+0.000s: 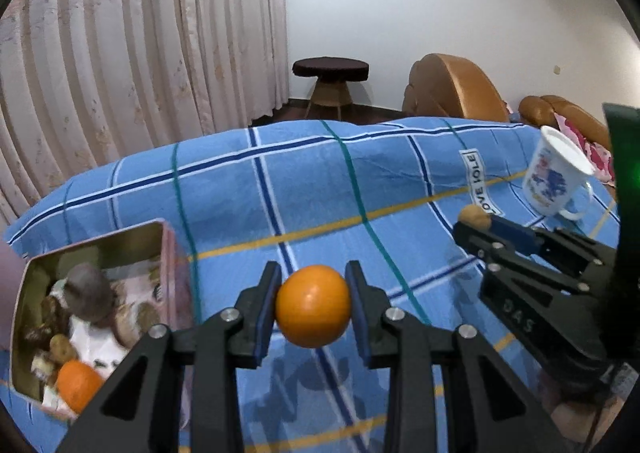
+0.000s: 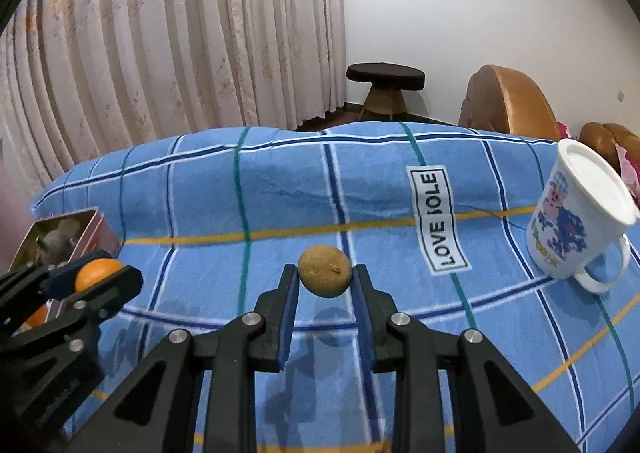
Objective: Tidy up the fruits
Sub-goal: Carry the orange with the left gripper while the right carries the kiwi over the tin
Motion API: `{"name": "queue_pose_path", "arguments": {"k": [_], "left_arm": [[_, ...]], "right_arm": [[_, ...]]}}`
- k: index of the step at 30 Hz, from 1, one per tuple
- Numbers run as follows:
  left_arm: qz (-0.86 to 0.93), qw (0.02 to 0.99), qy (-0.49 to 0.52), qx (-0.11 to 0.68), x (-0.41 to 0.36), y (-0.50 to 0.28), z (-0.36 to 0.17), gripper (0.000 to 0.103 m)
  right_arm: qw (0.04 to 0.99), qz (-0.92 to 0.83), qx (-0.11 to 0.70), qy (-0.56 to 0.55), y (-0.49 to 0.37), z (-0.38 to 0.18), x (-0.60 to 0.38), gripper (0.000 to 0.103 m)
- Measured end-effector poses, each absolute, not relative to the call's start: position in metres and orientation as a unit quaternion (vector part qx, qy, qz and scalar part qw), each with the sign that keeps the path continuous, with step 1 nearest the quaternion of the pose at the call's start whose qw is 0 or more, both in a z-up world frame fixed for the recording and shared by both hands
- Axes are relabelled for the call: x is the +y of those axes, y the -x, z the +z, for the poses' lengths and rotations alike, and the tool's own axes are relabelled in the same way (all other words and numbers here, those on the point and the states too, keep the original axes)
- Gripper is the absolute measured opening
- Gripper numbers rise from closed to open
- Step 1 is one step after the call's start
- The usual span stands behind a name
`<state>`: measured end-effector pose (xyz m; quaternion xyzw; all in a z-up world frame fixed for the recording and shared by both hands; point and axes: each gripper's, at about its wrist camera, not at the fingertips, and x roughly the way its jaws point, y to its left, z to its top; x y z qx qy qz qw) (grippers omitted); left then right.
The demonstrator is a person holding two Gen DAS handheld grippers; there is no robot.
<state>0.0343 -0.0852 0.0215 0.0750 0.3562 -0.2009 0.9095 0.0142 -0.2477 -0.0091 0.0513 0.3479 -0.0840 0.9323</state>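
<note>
Now the left gripper (image 1: 313, 307) has its fingers (image 1: 265, 313) pinching an orange (image 1: 313, 307) between the pads, held above the blue checked bedspread (image 1: 320, 189). Left of those fingers sits an open tin (image 1: 166, 253) with a second orange (image 1: 78, 389) inside among other items. Meanwhile the right gripper (image 2: 325, 272) pinches a small brown fruit (image 2: 325, 272) at its fingertips (image 2: 289, 293). Right of these stands a tilted white mug (image 2: 576, 225).
</note>
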Motion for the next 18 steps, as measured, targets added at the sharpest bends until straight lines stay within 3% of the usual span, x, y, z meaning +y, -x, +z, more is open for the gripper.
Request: {"name": "queue_pose_path", "arguments": {"k": [18], "left_arm": [[-0.112,0.943,-0.054,0.308,0.039,-0.022,0.047,0.034]], "right_arm": [[0.961,-0.007,0.277,-0.011,0.002,0.037,-0.106,0.029]]}}
